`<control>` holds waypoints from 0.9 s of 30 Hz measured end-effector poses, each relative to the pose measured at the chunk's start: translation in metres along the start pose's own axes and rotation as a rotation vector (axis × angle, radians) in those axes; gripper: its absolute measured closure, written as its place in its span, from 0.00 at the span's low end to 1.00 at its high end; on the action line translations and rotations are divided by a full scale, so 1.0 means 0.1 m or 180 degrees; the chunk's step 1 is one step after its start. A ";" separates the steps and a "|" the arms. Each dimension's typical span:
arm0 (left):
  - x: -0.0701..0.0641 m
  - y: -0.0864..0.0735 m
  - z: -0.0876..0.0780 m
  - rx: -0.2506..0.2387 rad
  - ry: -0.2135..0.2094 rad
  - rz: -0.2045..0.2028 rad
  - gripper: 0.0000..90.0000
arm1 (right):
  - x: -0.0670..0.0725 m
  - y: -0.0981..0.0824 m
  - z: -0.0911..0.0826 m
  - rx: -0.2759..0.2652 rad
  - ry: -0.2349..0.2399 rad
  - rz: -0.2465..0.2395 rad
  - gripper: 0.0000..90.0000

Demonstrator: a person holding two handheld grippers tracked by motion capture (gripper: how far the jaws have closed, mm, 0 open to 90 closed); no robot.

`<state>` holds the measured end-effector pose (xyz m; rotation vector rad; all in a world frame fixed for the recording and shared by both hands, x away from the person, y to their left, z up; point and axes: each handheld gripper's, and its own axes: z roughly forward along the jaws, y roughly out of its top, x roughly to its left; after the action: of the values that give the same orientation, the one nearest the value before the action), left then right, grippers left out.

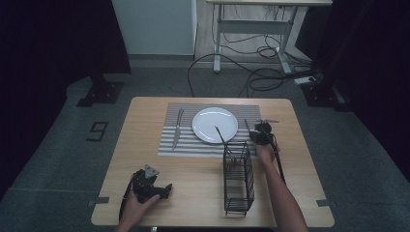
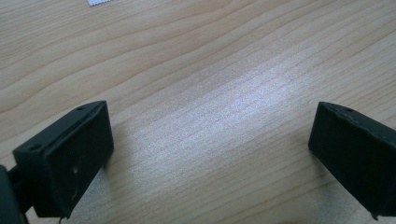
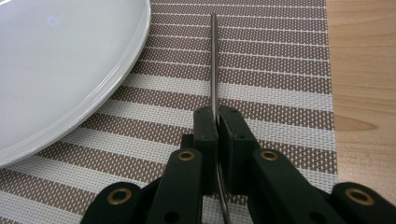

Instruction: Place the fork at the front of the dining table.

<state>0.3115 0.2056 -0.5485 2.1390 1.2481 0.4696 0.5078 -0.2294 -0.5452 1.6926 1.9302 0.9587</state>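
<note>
Up close, the right gripper (image 3: 217,122) pinches a thin metal utensil (image 3: 214,60) edge-on over the striped placemat (image 3: 275,70), beside the white plate (image 3: 65,60). From above, the left gripper (image 1: 167,189) rests wide on the counter (image 1: 193,193).

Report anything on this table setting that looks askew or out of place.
One thing stands out: a thin utensil leans out of the wire caddy with its tip over the plate rim. Otherwise orderly: the fork lies straight on the striped placemat, and the right gripper holds a slim metal piece flat beside the plate.
</note>
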 end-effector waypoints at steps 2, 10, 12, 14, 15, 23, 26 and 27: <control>0.00 0.00 0.00 0.0001 0.0000 -0.0001 0.00 | 0.00 0.00 0.00 -0.0002 0.0003 0.0007 0.95; 0.00 0.00 0.00 -0.0002 0.0000 -0.0004 0.00 | -0.04 -0.03 -0.04 -0.0039 -0.0014 0.0029 0.91; 0.00 0.00 0.00 0.0001 0.0001 0.0000 0.00 | -0.07 -0.03 -0.06 -0.0058 -0.0019 0.0055 0.91; 0.00 0.00 0.00 0.0000 0.0000 -0.0001 0.00 | -0.09 -0.03 -0.08 -0.0047 -0.0020 0.0068 0.91; 0.00 0.00 0.00 -0.0002 0.0000 -0.0003 0.00 | -0.10 -0.03 -0.09 -0.0042 -0.0020 0.0078 0.90; 0.00 0.00 0.00 0.0001 0.0000 0.0000 0.00 | -0.14 -0.03 -0.17 -0.0049 0.0076 0.0126 0.89; 0.00 0.00 0.00 0.0001 0.0000 0.0000 0.00 | -0.16 -0.04 -0.25 -0.0120 0.0109 0.0117 0.88; 0.00 0.00 0.00 -0.0002 0.0000 -0.0003 0.00 | -0.19 -0.04 -0.32 -0.0143 0.0132 0.0152 0.87</control>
<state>0.3115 0.2055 -0.5485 2.1377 1.2489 0.4696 0.4867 -0.2553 -0.5290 1.7134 1.8874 1.0548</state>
